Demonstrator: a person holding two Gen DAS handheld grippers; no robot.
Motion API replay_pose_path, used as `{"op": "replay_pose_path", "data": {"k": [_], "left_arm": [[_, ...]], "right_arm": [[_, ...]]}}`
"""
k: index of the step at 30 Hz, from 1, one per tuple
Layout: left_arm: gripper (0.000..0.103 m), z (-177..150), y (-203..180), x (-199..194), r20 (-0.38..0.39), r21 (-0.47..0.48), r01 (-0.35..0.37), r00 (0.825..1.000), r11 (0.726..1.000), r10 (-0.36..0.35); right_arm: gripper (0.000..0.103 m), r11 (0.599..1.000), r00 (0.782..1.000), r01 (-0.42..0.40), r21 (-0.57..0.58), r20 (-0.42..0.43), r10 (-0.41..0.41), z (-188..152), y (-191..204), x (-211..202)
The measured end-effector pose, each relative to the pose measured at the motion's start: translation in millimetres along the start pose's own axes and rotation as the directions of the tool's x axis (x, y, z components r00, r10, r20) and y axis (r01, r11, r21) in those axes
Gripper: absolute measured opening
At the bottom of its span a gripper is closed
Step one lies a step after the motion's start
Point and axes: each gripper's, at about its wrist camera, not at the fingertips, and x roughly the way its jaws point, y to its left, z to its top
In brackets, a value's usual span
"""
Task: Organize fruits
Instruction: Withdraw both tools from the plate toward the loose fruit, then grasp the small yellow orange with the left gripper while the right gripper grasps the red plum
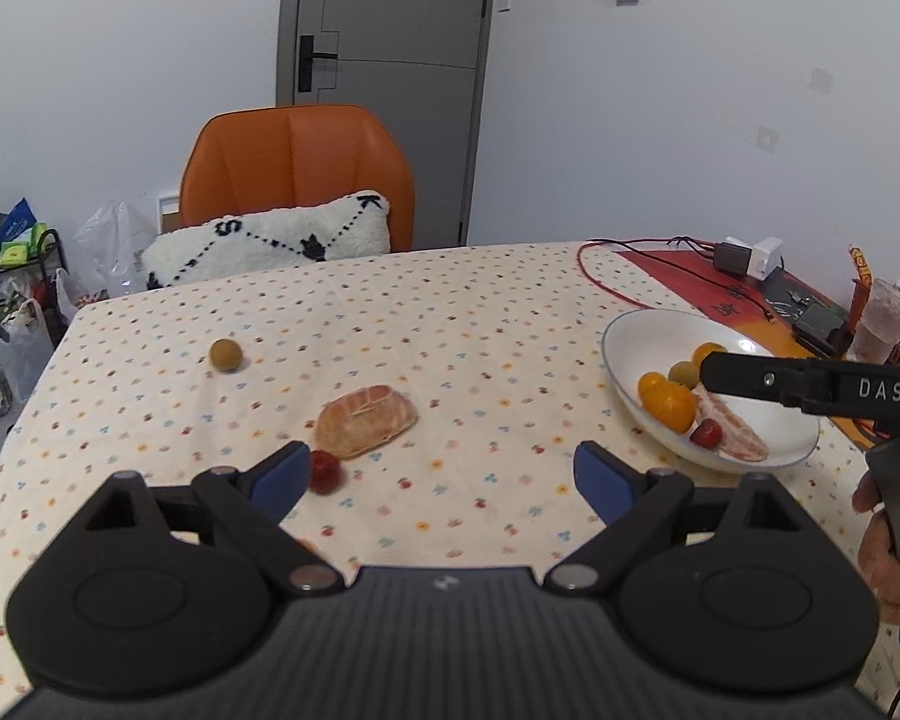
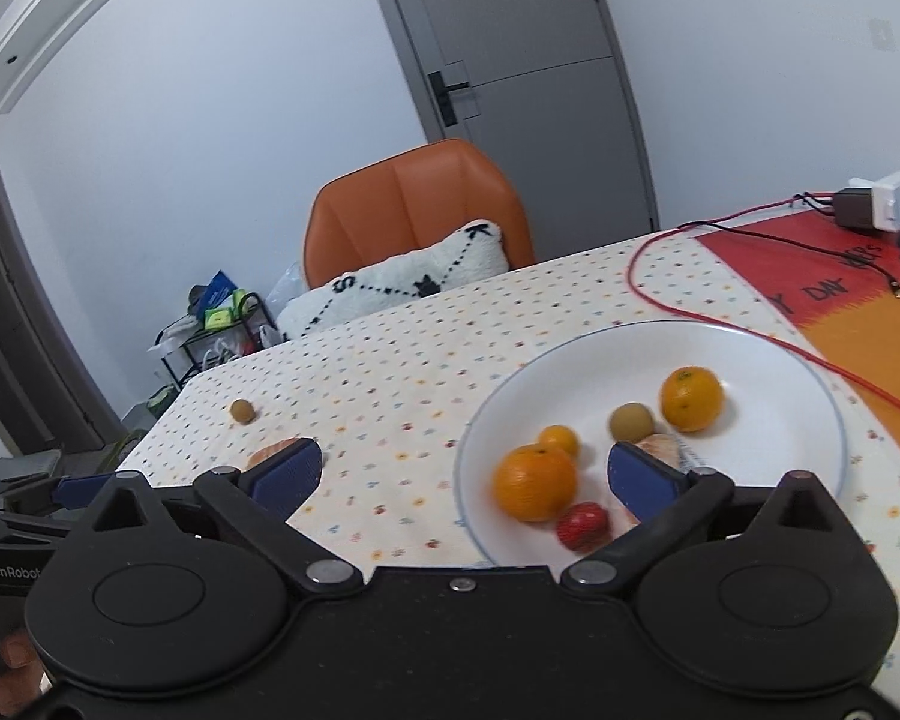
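A white plate (image 1: pixel 636 330) (image 2: pixel 768 354) sits at the table's right and holds oranges (image 2: pixel 534 482), a green-brown round fruit (image 2: pixel 630 421), a strawberry (image 2: pixel 582 525) and a peeled pomelo piece (image 1: pixel 729 429). On the cloth lie a peeled pomelo piece (image 1: pixel 366 420), a strawberry (image 1: pixel 325 471) and a green-brown round fruit (image 1: pixel 226 354). My left gripper (image 1: pixel 441 477) is open and empty, low over the cloth, its left finger beside the strawberry. My right gripper (image 2: pixel 465 471) is open and empty over the plate's near edge.
An orange chair (image 1: pixel 297 174) with a white cushion (image 1: pixel 264 243) stands behind the table. Red and black cables (image 2: pixel 720 306), a charger (image 1: pixel 750 258), a red-orange mat (image 2: pixel 840 294) and a cup (image 1: pixel 879 321) lie at the far right.
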Motion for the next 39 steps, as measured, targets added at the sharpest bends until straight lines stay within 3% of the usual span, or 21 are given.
{"op": "replay_pose_path", "data": {"k": [15,21,32,36,39], "left_arm": [[0.089,-25,44,3,-0.035,-0.095,-0.031,0.999,0.995,0.028],[0.066,-31,55,11,-0.056,-0.126,-0.029,0.998,0.992,0.022],[0.045,-40,70,32,-0.103,-0.152,-0.024,0.995,0.988,0.008],[0.022,-44,75,36,-0.108,-0.156,-0.015,0.994,0.988,-0.002],[0.021,-43,82,35,-0.105,-0.176,-0.006,0.994,0.984,-0.013]], "right_arm": [[0.103,0.996,0.996,-0.066,-0.067,-0.059,0.063,-9,39,15],[0.102,0.992,0.994,-0.083,-0.095,-0.083,0.076,-14,54,21],[0.101,0.981,0.985,-0.132,-0.139,-0.127,0.115,-19,80,38],[0.1,0.978,0.981,-0.148,-0.148,-0.145,0.127,-20,89,47],[0.096,0.974,0.976,-0.164,-0.16,-0.167,0.137,-23,97,56]]}}
